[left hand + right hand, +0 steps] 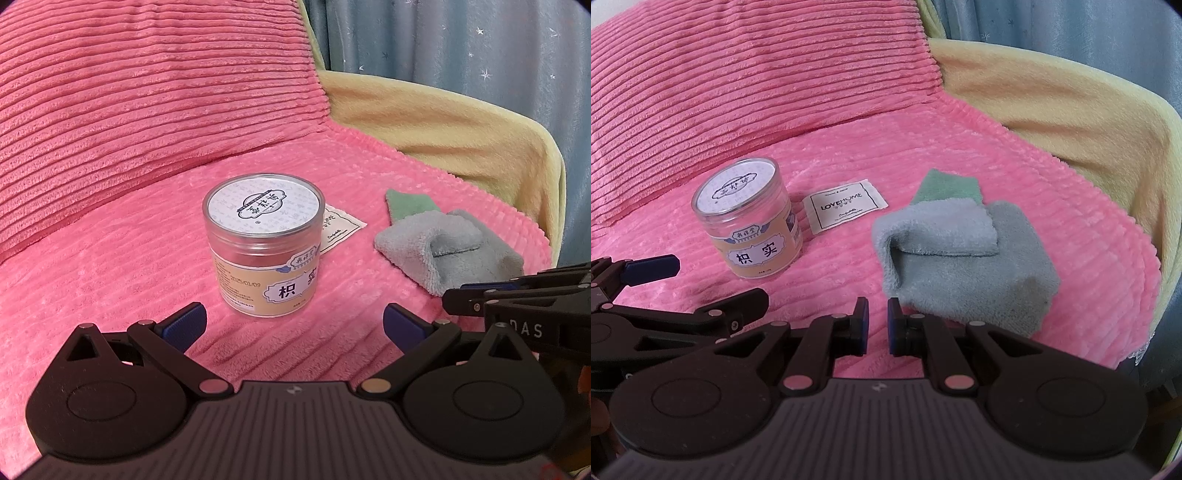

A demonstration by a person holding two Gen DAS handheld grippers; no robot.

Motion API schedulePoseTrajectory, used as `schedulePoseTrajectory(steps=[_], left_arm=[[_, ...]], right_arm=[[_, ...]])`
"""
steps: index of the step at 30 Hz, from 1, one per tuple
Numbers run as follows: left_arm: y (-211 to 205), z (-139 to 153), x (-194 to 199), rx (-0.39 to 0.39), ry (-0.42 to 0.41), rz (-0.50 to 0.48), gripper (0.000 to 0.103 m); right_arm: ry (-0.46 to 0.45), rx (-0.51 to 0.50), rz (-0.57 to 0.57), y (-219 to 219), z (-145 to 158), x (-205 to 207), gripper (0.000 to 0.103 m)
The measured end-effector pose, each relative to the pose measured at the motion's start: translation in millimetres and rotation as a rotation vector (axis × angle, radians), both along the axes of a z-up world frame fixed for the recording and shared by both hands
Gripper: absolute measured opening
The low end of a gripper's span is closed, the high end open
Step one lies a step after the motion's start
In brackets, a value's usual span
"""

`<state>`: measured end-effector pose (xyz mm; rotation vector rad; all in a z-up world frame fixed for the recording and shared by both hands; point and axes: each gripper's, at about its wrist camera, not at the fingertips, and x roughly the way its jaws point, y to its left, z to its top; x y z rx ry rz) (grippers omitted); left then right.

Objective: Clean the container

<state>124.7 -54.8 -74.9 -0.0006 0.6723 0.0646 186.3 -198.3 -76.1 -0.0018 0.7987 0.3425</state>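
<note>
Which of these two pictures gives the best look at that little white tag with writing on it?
The right wrist view. There the white tag lies fully in sight on the pink blanket, beside the jar, and its print "LOVEHOME" can be read. In the left wrist view the jar hides most of the tag; only one end shows.

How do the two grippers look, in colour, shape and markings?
Both the left gripper and the right gripper are black, with jointed link arms, silver pivot pins, dark blue pads and a ribbed body. The right one bears white letters "DAS".
</note>
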Motion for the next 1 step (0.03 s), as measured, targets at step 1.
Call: schedulePoseTrajectory(steps=[1], left_arm=[[0.2, 0.1, -0.1, 0.0, -0.002, 0.001, 0.102]], right_arm=[[0.0, 0.0, 0.0, 0.2, -0.1, -0.2, 0.007]])
